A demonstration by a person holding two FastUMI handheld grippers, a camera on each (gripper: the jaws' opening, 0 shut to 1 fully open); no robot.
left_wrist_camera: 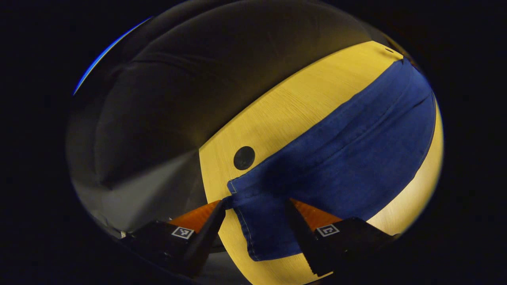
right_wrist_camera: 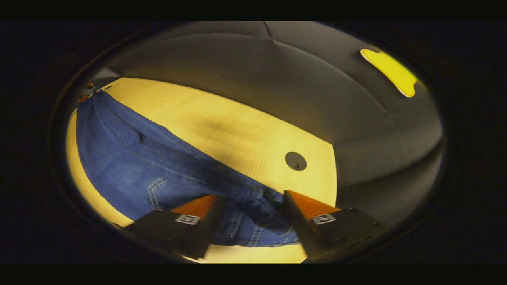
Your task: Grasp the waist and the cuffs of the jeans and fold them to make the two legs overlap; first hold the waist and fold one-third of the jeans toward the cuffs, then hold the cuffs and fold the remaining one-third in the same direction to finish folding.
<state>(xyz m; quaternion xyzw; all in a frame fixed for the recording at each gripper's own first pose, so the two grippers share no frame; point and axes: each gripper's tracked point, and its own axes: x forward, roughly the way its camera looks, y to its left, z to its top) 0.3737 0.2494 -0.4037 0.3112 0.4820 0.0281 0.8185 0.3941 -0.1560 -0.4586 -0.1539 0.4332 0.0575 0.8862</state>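
The blue jeans (left_wrist_camera: 356,146) lie flat in a long strip across the yellow wooden table (left_wrist_camera: 285,107). In the left gripper view the cuff end (left_wrist_camera: 257,221) lies just under my left gripper (left_wrist_camera: 256,206), which is open, one finger at each side of the cuff's width. In the right gripper view the waist end (right_wrist_camera: 253,221), with belt loops and a back pocket (right_wrist_camera: 158,194), lies under my right gripper (right_wrist_camera: 253,198). It is open too, its fingers spread across the waistband.
A round dark cable hole (left_wrist_camera: 244,158) sits in the table close to the cuffs, and another cable hole (right_wrist_camera: 295,161) sits near the waist. The table's end edge (right_wrist_camera: 334,174) is just right of the waist. Dark cloth walls surround the table.
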